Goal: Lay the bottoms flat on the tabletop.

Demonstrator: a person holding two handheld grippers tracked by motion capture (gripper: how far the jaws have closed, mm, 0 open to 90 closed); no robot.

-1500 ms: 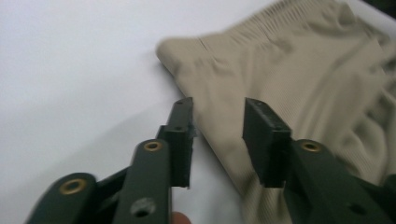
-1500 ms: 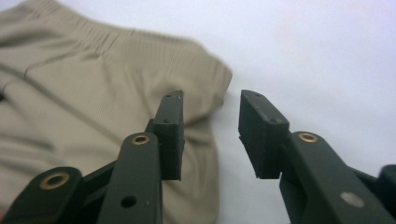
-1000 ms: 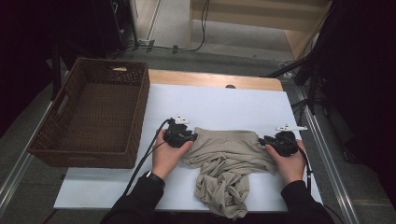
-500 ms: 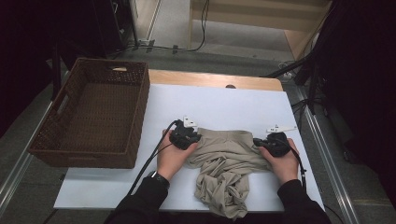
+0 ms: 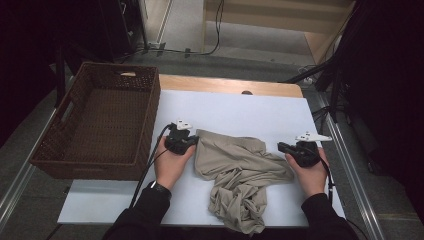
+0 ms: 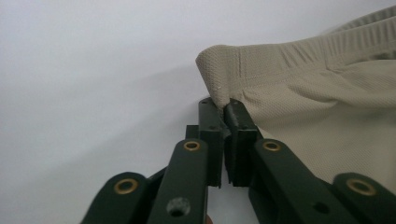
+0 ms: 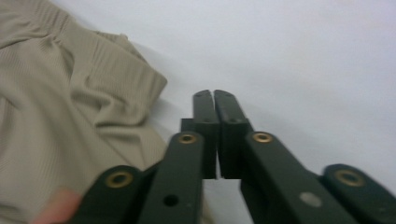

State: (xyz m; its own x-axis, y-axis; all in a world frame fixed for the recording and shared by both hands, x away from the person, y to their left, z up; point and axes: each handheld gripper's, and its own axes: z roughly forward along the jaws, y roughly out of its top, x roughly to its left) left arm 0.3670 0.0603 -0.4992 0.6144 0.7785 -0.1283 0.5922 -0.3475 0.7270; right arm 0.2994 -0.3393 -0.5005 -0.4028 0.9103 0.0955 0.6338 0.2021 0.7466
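The left gripper (image 6: 224,109) has its fingers pinched tight on the corner of the tan cloth (image 5: 235,175), which lies bunched on the white table (image 5: 240,112). The right gripper (image 7: 214,100) has just closed beside the cloth, holding nothing. The brown basket (image 5: 100,125) stands at the left. Both hands lie low on the table.

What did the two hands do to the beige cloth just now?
Both grippers' jaws have just been closing. The left gripper pinched the beige cloth at its corner; the right gripper closed beside the cloth on nothing and now sits further right. The basket stayed put.
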